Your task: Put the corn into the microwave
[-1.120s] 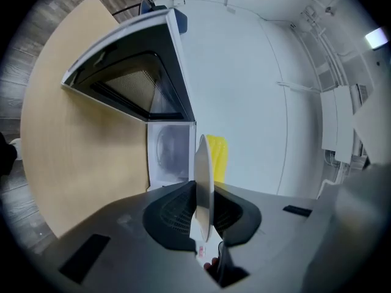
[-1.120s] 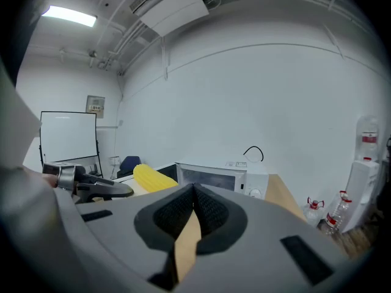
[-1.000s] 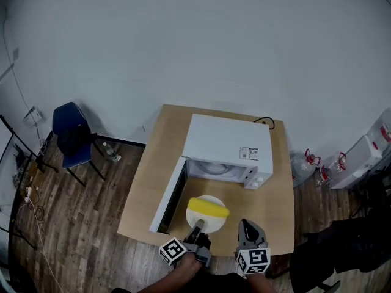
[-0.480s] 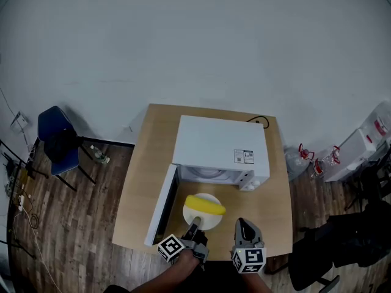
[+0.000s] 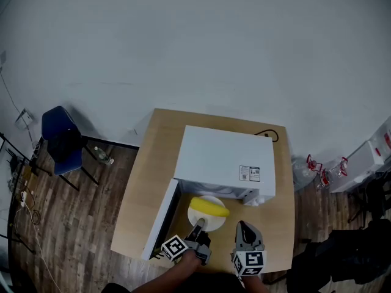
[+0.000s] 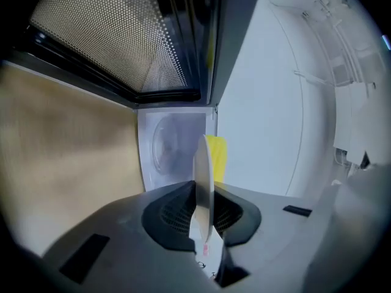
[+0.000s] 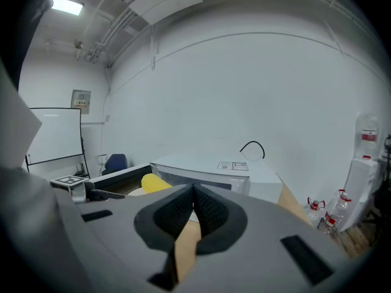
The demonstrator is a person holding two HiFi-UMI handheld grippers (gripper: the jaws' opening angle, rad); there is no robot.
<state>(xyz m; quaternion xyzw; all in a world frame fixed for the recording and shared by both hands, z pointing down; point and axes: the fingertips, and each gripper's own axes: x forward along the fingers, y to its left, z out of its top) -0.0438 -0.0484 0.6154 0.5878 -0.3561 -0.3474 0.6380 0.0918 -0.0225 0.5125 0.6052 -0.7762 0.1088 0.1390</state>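
Nearest the person, the left gripper (image 5: 198, 226) has its jaws clamped on the near rim of a white plate (image 5: 206, 217), and the rim shows edge-on between the pads in the left gripper view. Just to its right, the right gripper (image 7: 193, 191) holds nothing, and its jaws are pressed together above the bench (image 5: 144, 188). The yellow corn (image 5: 209, 209) lies across the plate beyond the left jaws. Plate and corn sit at the mouth of the white microwave (image 5: 225, 157), with the plate's far edge just under the front of the oven. The microwave door (image 5: 160, 220) stands swung open to the left, and the glass turntable (image 6: 166, 146) shows inside the cavity. Beyond the bench, a blue chair (image 5: 59, 139) stands on the wooden floor (image 5: 73, 224) by the white wall.
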